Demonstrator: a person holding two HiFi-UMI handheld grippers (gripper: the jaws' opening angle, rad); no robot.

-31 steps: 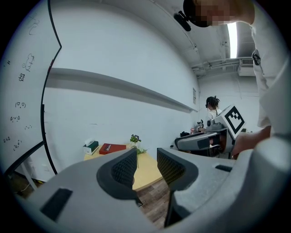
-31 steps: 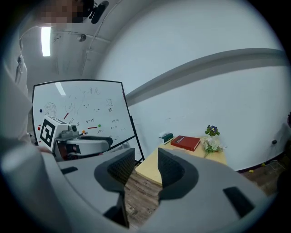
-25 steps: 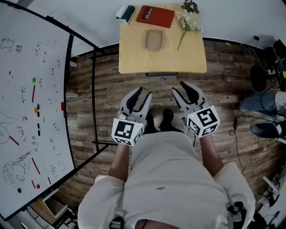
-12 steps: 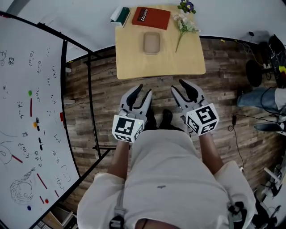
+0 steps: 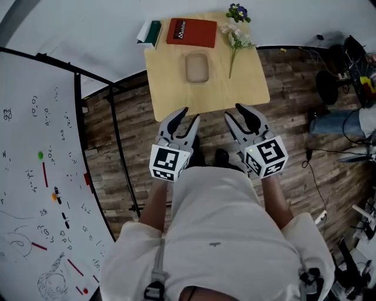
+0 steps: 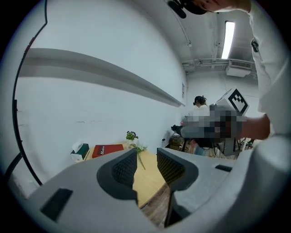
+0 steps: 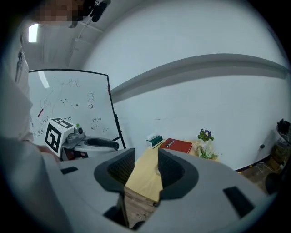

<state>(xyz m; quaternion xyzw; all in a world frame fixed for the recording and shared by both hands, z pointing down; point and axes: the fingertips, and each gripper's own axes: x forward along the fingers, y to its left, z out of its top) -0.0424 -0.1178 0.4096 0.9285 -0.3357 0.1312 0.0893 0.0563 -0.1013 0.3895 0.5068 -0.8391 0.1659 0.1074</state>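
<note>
Two grippers were held side by side close before the person's body, over the wooden floor [image 5: 117, 123]. The left gripper [image 5: 187, 116] had its jaws apart with nothing between them; its own view showed only the worktop edge and floor through the gap. The right gripper [image 5: 234, 111] was the same, jaws apart and empty. Neither one touched anything.

Just beyond the jaw tips was the near edge of a small wooden worktop [image 5: 241, 88]. Near its middle, well apart from both grippers, lay a tan dish [image 5: 197, 67], oblong with rounded corners. It looked shallow and rather light, and probably stiff, though I could not tell the material. The raised rim on a long side seemed the best place for the jaws, because the flat bottom gave nothing to pinch. Such a low, smooth rim could slip, so the hold would need to be firm and level.

To the right of the dish lay a white flower sprig [image 5: 235, 41], thin and surely fragile. At the far edge were a red book [image 5: 191, 32], a tissue box [image 5: 150, 31] to its left and some purple flowers [image 5: 237, 12] at the far right corner, by the white wall. A whiteboard [image 5: 35, 176] on a black frame stood at the left.
</note>
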